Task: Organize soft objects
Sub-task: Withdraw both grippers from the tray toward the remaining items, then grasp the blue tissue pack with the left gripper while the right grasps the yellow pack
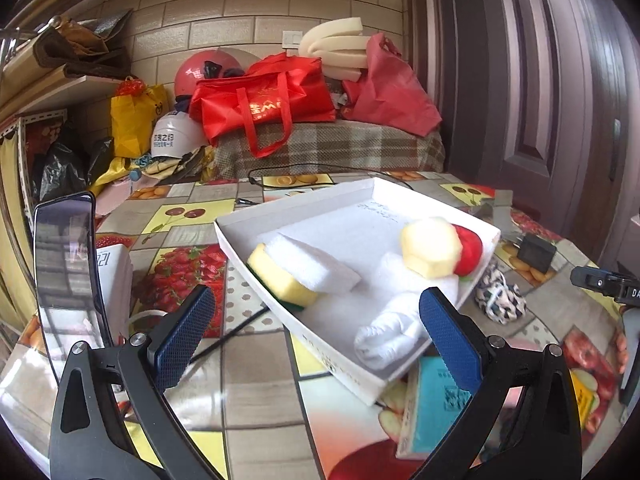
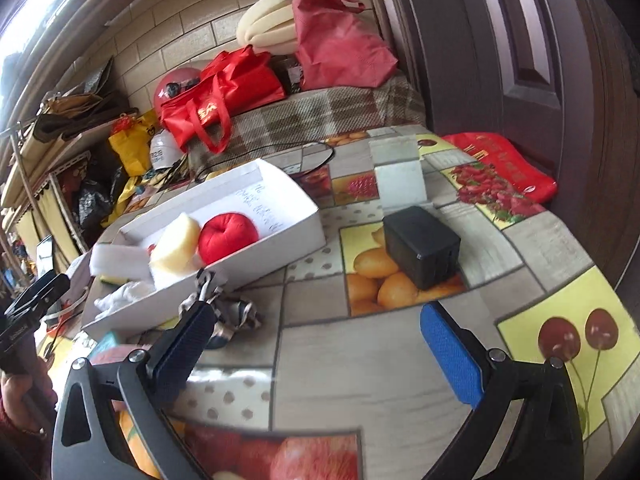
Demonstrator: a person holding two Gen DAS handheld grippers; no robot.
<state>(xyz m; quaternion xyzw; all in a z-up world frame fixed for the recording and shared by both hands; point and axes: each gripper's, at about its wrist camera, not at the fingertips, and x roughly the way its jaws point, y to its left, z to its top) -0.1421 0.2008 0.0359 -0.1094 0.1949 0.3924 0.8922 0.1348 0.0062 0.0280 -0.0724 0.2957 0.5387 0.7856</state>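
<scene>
A shallow white cardboard tray (image 1: 236, 240) sits on the fruit-print tablecloth (image 2: 400, 360). Inside lie a yellow-and-green scouring sponge (image 1: 280, 280), a white foam block (image 1: 316, 264) resting partly on it, a pale yellow foam piece (image 1: 430, 246) touching a red plush ball (image 1: 470, 248), and what looks like a rolled white sock (image 1: 392, 332). A patterned cloth bundle (image 2: 234, 316) lies on the table just outside the tray wall. The left gripper (image 1: 316, 340) and right gripper (image 2: 316, 344) both have jaws spread wide, holding nothing
</scene>
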